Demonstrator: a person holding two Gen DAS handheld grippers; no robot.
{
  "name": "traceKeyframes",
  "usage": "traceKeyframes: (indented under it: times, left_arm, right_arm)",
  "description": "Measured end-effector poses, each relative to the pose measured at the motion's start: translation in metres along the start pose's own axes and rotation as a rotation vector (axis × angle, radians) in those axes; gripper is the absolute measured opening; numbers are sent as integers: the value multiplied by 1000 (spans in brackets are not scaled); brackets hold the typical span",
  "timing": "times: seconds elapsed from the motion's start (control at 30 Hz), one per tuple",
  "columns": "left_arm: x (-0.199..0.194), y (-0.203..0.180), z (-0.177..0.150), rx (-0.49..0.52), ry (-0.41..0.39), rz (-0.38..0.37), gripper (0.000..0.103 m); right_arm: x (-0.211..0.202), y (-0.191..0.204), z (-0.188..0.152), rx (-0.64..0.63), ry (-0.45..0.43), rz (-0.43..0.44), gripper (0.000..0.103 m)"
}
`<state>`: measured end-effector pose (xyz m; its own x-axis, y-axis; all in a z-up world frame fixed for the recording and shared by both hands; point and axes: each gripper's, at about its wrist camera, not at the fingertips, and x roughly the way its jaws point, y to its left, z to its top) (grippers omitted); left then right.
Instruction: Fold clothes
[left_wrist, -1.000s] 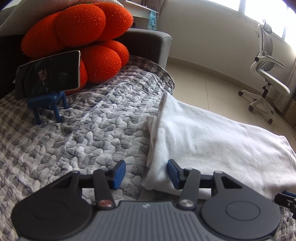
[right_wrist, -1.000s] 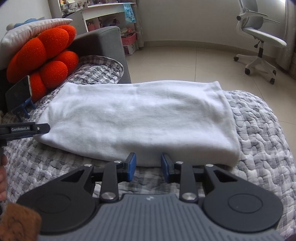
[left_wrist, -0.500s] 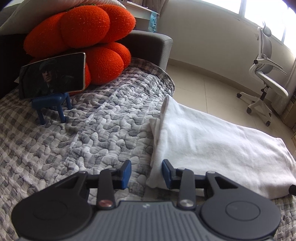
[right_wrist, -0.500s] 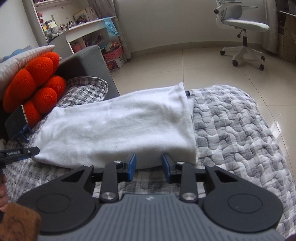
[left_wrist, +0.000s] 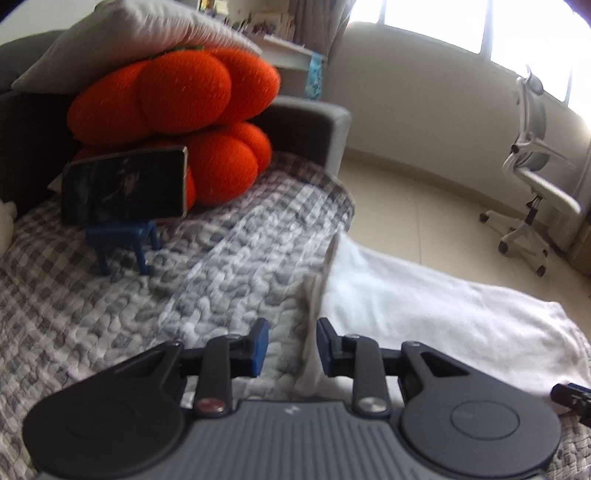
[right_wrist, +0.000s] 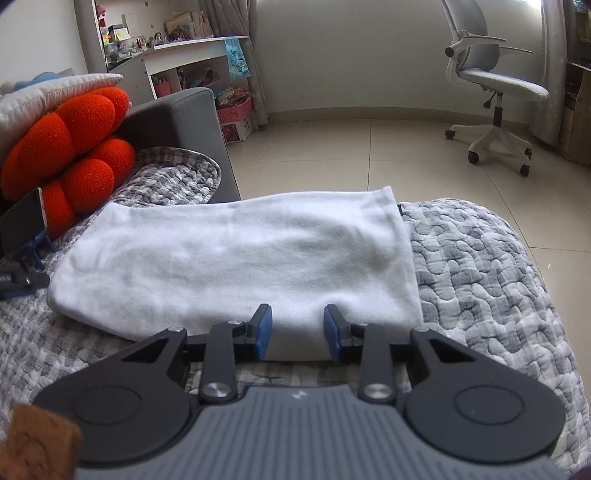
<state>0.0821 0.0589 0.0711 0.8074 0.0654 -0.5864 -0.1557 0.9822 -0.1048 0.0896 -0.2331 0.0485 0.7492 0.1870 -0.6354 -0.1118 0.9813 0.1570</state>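
A folded white cloth (left_wrist: 443, 317) (right_wrist: 240, 266) lies flat on the grey quilted cover (left_wrist: 110, 314) (right_wrist: 480, 277). My left gripper (left_wrist: 291, 347) hovers at the cloth's left end, its jaws closing. The cloth's side edge lies just inside the right pad and quilt shows in the rest of the gap; the pads press on nothing. My right gripper (right_wrist: 298, 332) stands open over the cloth's near edge towards its right end, with white fabric showing between the pads but not pinched. A tip of each gripper shows at the edge of the other's view.
An orange lobed cushion (left_wrist: 177, 92) (right_wrist: 66, 147) under a pale pillow sits against the grey sofa arm. A phone on a blue stand (left_wrist: 125, 192) stands on the quilt before it. A white office chair (right_wrist: 495, 85) stands on the tiled floor beyond.
The left gripper's jaws have narrowed and it has lifted slightly near the cloth's left end. The right gripper has shifted towards the cloth's right end, its jaws a little wider.
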Motion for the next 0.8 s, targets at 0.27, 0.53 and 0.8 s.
traceKeyframes:
  times: [0.27,0.53,0.8]
  left_arm:
    - [32,-44,-17,136,115,-99,29]
    - [38,-37,-23,177,133,-100,29]
    - [36,-30,-20,123,152,-106,24]
  right_arm:
    - [5,19,-2,-74,-9,6,37]
    - [2,-7,-3,-22,-19,-18,31]
    - [-6,-31,-2,67,-30,-4,15]
